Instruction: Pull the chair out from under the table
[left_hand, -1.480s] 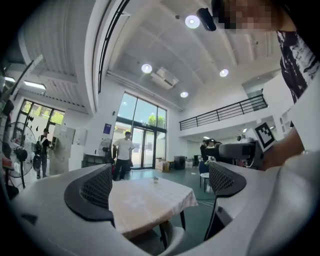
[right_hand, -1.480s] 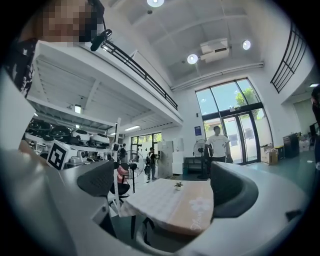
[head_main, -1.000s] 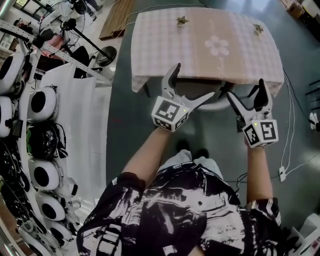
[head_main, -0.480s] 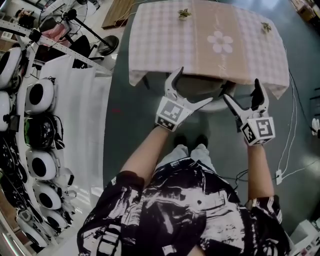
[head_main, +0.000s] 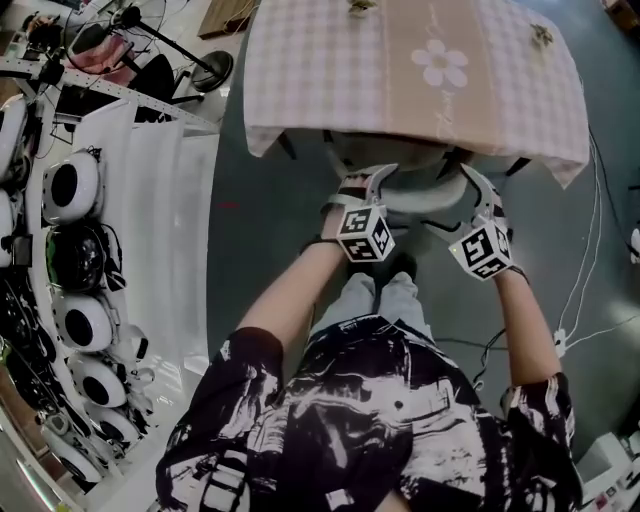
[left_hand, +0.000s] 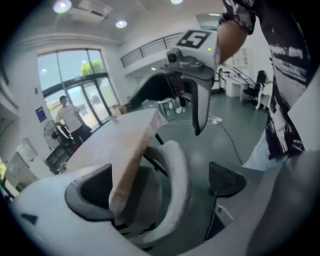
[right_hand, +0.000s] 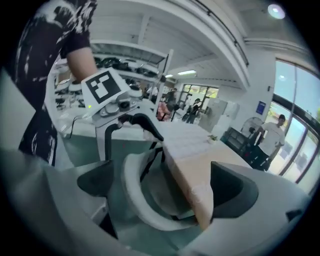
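The white chair (head_main: 425, 196) is tucked under the table (head_main: 330, 70), which has a pink checked cloth; only its curved backrest shows below the cloth's edge. My left gripper (head_main: 368, 178) is open at the left end of the backrest and my right gripper (head_main: 478, 190) is open at the right end. In the left gripper view the backrest rim (left_hand: 176, 180) and the cloth's hanging edge (left_hand: 129, 165) lie between the wide jaws of the left gripper (left_hand: 157, 187). In the right gripper view the rim (right_hand: 131, 197) and the cloth (right_hand: 192, 175) lie between the jaws of the right gripper (right_hand: 165, 187).
White shelving (head_main: 150, 220) with round white and black devices (head_main: 70, 190) stands at the left. A stand with a round base (head_main: 212, 70) is near the table's far left corner. Cables (head_main: 585, 300) run over the grey floor at the right. People stand far off by glass doors (left_hand: 67, 117).
Both grippers have moved forward and down, from in front of the table's edge to the chair's backrest. The table now sits higher in the head view.
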